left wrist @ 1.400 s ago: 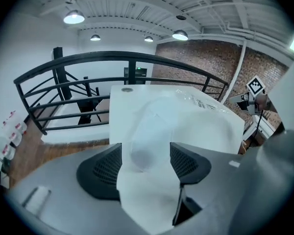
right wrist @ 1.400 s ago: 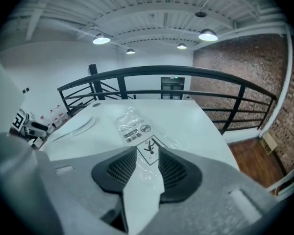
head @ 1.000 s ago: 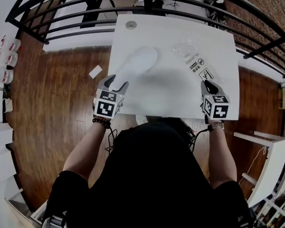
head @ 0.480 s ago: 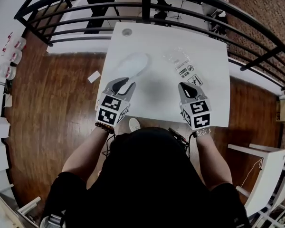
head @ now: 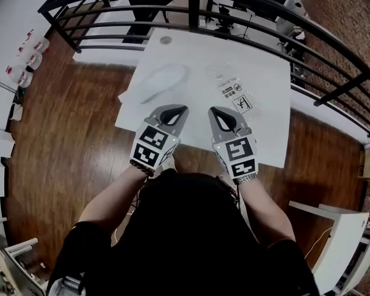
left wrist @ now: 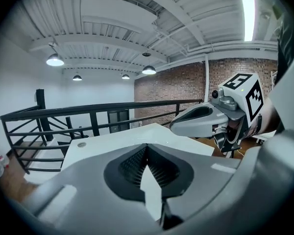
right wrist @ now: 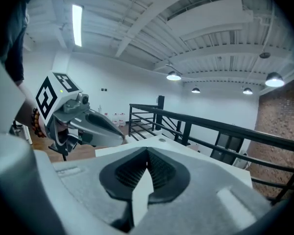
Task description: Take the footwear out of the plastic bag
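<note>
Now shoe (head: 163, 82) on table (head: 194, 54), beyond left tool (head: 180, 110).

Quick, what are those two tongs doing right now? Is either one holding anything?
Left tongs: closed, holding nothing.
Right tongs: closed, holding nothing.

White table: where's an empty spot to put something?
Bare: the right side of the white table, past the clear plastic bag, and the gap between that bag and the white shoe. Crowded: the front middle, under the left gripper and right gripper.
</note>
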Demonstrator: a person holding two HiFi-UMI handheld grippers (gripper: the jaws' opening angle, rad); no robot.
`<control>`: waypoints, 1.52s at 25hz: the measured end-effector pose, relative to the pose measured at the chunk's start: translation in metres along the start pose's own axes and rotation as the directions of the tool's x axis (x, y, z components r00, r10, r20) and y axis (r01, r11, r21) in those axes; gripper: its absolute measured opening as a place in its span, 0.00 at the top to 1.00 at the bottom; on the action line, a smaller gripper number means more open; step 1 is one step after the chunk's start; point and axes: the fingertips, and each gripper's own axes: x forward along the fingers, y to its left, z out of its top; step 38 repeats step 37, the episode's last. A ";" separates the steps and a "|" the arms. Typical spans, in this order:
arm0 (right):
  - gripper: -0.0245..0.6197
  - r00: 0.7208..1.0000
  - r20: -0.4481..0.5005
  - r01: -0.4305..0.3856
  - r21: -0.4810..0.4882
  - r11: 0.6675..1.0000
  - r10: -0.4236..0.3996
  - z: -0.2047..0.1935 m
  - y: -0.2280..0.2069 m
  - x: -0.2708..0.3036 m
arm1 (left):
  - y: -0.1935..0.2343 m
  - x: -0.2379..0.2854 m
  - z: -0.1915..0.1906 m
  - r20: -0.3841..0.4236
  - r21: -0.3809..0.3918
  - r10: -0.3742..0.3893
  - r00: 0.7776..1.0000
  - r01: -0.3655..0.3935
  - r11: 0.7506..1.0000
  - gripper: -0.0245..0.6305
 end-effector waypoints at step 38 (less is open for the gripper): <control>0.97 0.997 0.051 0.053 -0.008 0.999 -0.053 0.036 0.085 -0.029 | -0.024 -0.079 0.012 0.091 0.117 -0.021 0.996 0.010 0.993 0.94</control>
